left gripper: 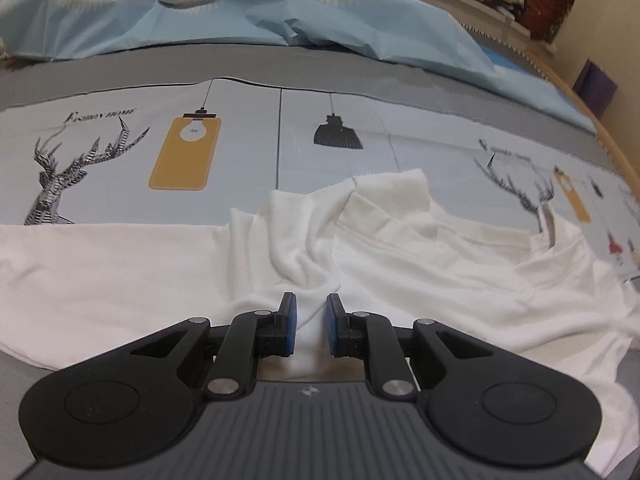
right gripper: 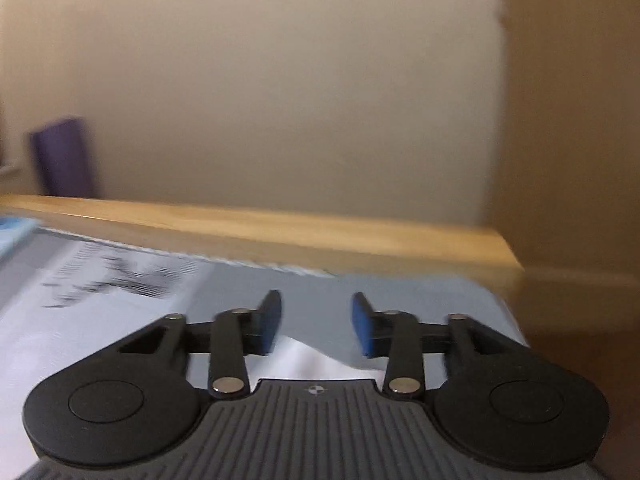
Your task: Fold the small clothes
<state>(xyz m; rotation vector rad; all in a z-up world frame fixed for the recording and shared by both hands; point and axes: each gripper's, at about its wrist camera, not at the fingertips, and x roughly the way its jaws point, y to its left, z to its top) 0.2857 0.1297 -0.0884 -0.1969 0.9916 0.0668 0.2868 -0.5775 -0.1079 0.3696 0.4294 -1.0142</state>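
My left gripper (left gripper: 311,326) pinches a fold of the white shirt (left gripper: 440,264) at lower centre on the bed (left gripper: 248,152). My right gripper (right gripper: 316,326) stands partly open, nothing clamped, view blurred.

beige wall (right gripper: 260,80), wooden bed frame (right gripper: 280,228)

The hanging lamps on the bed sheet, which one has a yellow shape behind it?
The light bulb lamp, next to the deer drawing. A yellow rectangle sits behind it. The black shade lamp to its right has only plain blue-grey sheet behind.
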